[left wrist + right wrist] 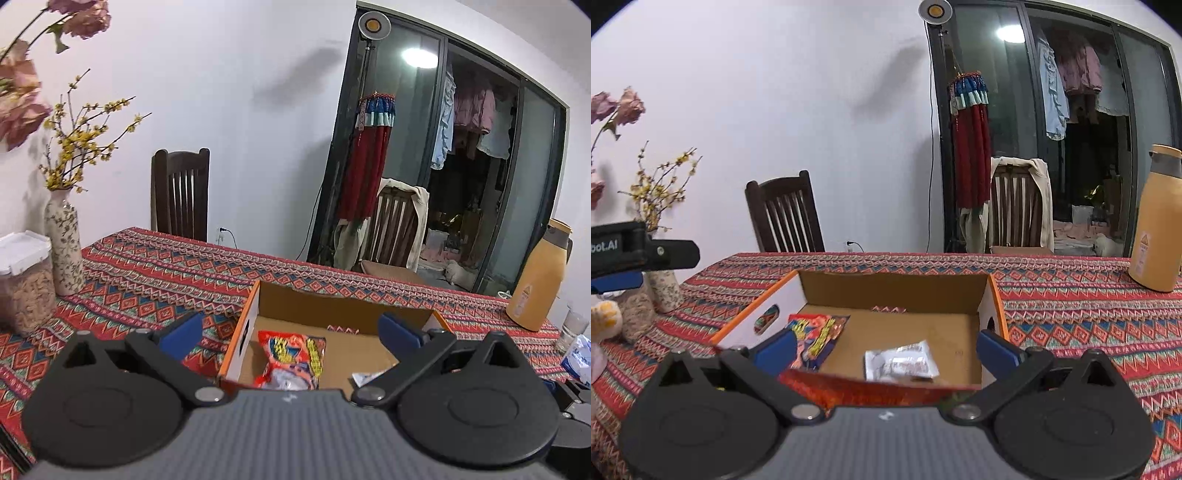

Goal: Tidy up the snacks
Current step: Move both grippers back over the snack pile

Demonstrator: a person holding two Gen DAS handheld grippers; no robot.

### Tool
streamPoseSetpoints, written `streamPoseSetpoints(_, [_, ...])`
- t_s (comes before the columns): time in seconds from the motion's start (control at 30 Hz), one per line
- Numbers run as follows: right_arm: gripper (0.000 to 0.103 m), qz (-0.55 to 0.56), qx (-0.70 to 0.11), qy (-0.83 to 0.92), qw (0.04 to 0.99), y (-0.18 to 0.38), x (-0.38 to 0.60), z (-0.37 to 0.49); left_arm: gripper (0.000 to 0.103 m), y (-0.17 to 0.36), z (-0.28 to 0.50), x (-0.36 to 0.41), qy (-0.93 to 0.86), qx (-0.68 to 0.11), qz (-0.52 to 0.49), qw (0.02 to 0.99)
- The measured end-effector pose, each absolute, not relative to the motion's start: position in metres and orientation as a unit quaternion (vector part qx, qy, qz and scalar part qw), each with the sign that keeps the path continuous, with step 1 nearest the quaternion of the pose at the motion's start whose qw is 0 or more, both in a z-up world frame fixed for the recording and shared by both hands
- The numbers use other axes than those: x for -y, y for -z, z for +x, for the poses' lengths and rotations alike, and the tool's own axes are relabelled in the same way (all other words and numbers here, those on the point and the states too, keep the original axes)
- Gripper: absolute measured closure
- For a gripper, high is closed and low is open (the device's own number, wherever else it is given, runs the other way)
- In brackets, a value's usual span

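Note:
An open cardboard box (255,310) with an orange rim sits on the patterned tablecloth. Inside lie a red and yellow snack packet (291,354) on the left and a silver-white packet (901,363) nearer the middle. My left gripper (291,330) hovers at the box's near left corner, open, with nothing between its blue pads. My right gripper (886,349) is open over the near side of the box (993,306). A blurred red packet (879,391) shows low between its finger bases, and I cannot tell if it touches them. The left gripper's body (628,247) pokes in at the left edge.
An orange flask (1156,221) stands at the right, with a glass (574,325) and a blue-white pack (580,354) near it. A flowered vase (64,243) and a lidded jar (24,284) stand at the left. Two chairs are behind the table.

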State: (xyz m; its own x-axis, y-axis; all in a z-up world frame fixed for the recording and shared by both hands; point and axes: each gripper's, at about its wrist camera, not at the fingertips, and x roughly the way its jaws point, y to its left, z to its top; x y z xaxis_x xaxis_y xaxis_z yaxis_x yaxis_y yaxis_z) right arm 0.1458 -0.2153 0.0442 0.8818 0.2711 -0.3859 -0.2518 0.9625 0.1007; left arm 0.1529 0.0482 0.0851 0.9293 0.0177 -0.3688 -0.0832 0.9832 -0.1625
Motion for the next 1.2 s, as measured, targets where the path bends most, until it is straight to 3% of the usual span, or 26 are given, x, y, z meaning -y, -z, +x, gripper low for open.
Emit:
streamPoseSetpoints(0.43, [0.000,0.021,-0.206,-0.131,0.970,-0.018,0.225,0.077,0.000,-0.052,0.097,-0.061,-0.028,-0.213,-0.079,0.973])
streamPoseSetpoints(1.2, [0.000,0.045,-0.260,-0.130,0.956,0.035,0.239,0.028,0.000,0.005,0.060,-0.058,-0.006,-0.278,-0.071,0.958])
